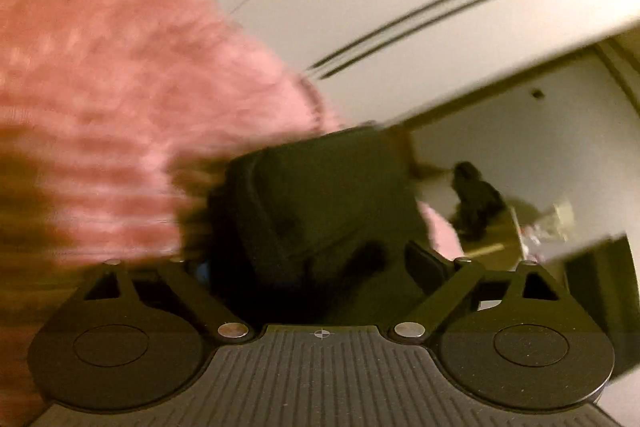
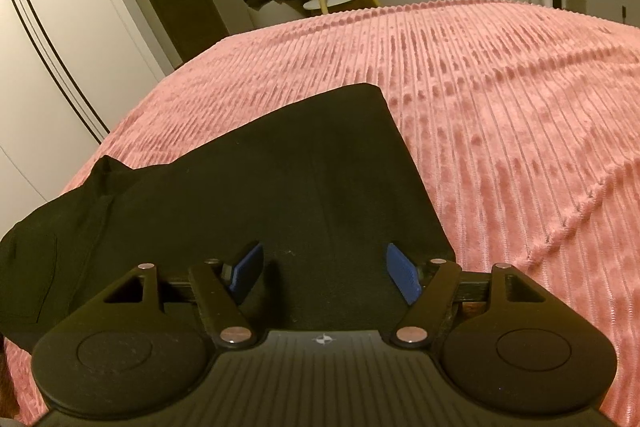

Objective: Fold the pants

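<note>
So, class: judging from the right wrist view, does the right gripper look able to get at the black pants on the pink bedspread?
Probably yes. The right gripper is open, its blue pads spread over the black pants lying flat on the pink bedspread, with nothing between them.

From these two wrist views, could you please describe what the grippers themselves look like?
Both look alike: a matt black body with a ribbed top plate bearing a small crosshair mark, two round black discs at the sides, and black linkage arms pinned with silver rivets. The right gripper has blue ribbed pads. The left gripper is blurred; only a hint of blue shows. No cables or sleeves are visible.
</note>
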Motion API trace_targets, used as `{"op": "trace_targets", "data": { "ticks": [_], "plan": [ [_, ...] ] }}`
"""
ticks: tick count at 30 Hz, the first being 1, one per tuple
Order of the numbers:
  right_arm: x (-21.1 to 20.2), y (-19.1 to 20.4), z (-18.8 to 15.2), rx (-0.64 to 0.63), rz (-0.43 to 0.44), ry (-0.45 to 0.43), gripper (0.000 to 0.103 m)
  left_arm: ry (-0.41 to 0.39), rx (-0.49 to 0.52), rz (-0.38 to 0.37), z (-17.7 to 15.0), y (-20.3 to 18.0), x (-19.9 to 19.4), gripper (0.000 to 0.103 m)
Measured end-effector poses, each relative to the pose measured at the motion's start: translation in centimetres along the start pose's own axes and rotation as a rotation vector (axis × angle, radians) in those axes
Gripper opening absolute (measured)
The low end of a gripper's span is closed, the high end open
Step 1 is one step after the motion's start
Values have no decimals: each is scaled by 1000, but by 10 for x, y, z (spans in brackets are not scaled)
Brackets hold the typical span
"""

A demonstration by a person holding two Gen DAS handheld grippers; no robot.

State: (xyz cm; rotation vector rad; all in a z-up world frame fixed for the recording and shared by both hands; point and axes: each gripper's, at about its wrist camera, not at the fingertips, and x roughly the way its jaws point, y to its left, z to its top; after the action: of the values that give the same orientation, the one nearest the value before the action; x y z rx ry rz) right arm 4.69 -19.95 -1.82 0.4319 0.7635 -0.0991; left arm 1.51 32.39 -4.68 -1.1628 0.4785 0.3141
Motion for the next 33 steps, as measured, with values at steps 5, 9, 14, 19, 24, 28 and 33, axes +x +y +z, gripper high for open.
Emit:
{"op": "trace_targets", "data": {
  "ticks": [5,9,14,19,24,28,33],
  "plan": [
    [-4,-4,1,32,14,-11,69,-1,75,13,8,-17,-1,40],
    [-13,-9,2,66,31,-62,69,-35,324,-17,7,-67,-26,27],
    [-24,-16,4,117,59,-119,69,-106,673,-126,-41,-160,-79,27],
    [-31,-19,5,145,88,-145,69,-134,962,-252,-124,-233,-117,27],
    [-39,-24,5,169,125,-172,69,-127,1178,-315,-216,-265,-131,28],
    [-43,-27,4,185,150,-177,69,-44,1278,-338,-279,-269,-118,31],
    [-43,-28,4,196,167,-172,69,144,1348,-291,-335,-259,-90,86]
  ]
}}
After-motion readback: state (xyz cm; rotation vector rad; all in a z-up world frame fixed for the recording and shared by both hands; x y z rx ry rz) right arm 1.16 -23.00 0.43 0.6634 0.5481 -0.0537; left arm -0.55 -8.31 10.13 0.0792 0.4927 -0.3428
